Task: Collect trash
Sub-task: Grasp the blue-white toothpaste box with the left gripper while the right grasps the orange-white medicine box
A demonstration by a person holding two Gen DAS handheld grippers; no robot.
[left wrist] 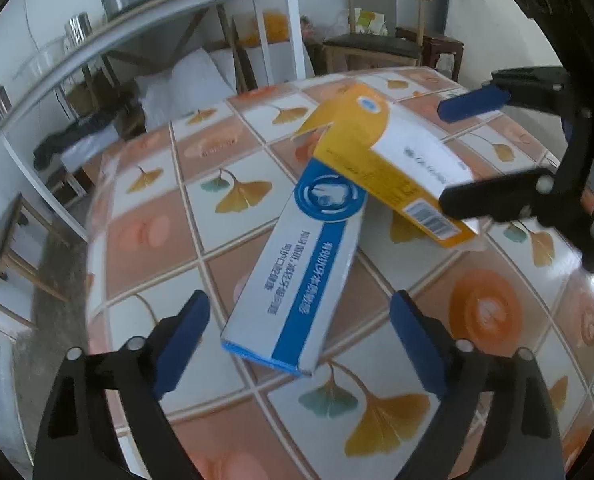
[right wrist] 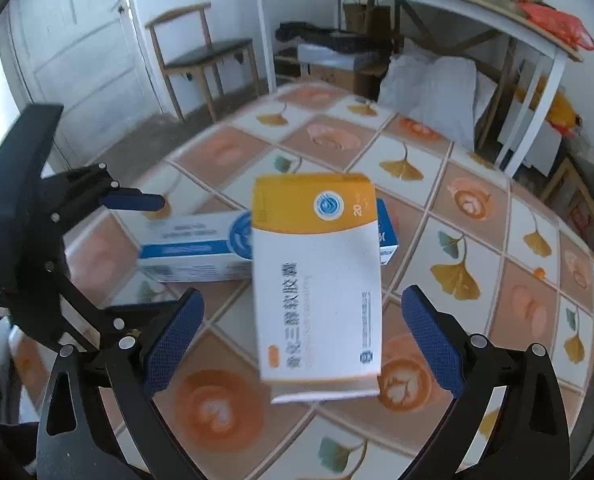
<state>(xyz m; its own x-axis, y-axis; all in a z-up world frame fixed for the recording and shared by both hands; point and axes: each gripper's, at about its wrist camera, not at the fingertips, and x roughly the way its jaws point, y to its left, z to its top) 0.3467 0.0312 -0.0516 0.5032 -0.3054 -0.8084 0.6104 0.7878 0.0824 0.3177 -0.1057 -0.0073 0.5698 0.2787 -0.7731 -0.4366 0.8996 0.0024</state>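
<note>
- The yellow-and-white box (right wrist: pixel 317 280) lies on the worktop (right wrist: pixel 477 248), with its far end resting across the blue-and-white box (left wrist: pixel 297 272).
- The long axis of the yellow-and-white box runs straight away from the right tool (right wrist: pixel 303 336), and its near end sits between the two spread blue pads (right wrist: pixel 433 344), neither pad touching it.
- The blue-and-white box lies almost crosswise under it; its free end points toward the left tool (left wrist: pixel 301 340), which is also released, with the box end in the gap.
- In my judgement each tool is nearer to its own box, so the right tool should close on the narrow sides of the yellow-and-white box first, because this one lies on top.
</note>
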